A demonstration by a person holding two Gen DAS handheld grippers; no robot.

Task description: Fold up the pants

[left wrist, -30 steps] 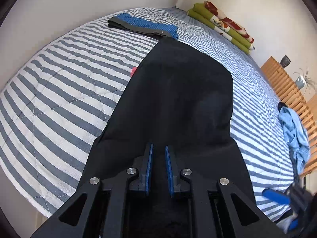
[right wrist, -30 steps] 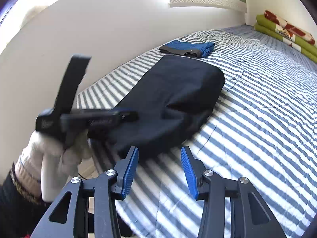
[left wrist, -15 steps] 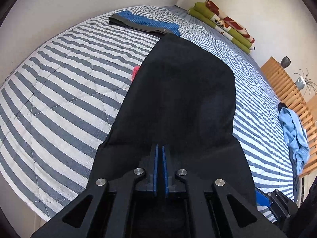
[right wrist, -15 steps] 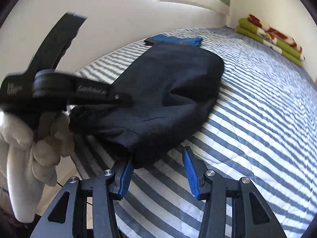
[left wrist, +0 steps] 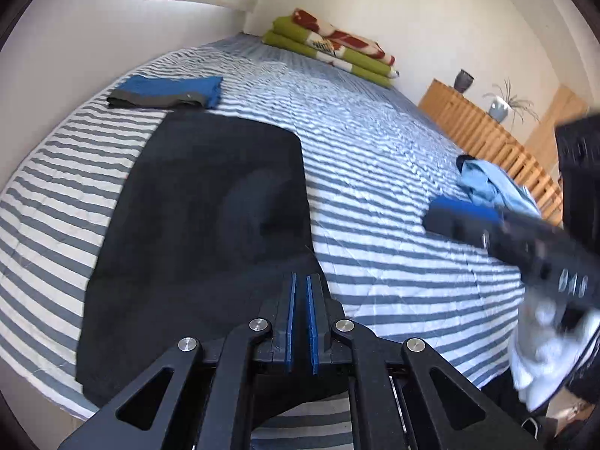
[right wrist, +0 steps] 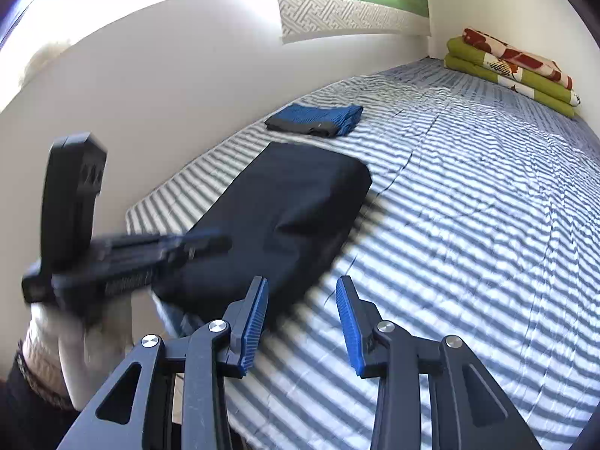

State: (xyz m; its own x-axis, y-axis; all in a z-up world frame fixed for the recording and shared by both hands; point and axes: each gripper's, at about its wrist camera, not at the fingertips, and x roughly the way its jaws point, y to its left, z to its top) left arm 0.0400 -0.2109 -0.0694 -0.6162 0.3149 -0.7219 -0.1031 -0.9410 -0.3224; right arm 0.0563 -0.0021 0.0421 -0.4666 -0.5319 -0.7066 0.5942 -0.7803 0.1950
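Note:
Black pants (left wrist: 210,206) lie folded lengthwise on the striped quilt (left wrist: 375,150), near the bed's left side. My left gripper (left wrist: 300,281) is shut, its blue pads pinching the pants' near edge, which rises toward the tips. In the right wrist view the pants (right wrist: 292,195) stretch away from me and the blurred left gripper (right wrist: 210,242) sits over their near end, held by a gloved hand (right wrist: 75,337). My right gripper (right wrist: 302,300) is open and holds nothing, just right of the pants' near corner. It shows blurred in the left wrist view as the right gripper (left wrist: 442,217).
A folded blue and grey garment (left wrist: 165,92) lies beyond the pants. Folded green and red blankets (left wrist: 333,48) rest at the far wall. A light blue garment (left wrist: 495,187) lies at the bed's right edge by a slatted wooden cabinet (left wrist: 487,131). A white wall (right wrist: 150,93) runs along the left.
My left gripper went from slightly open to shut on the pants' near edge, then swung right. My right gripper stayed open and drew back a little from the pants' corner.

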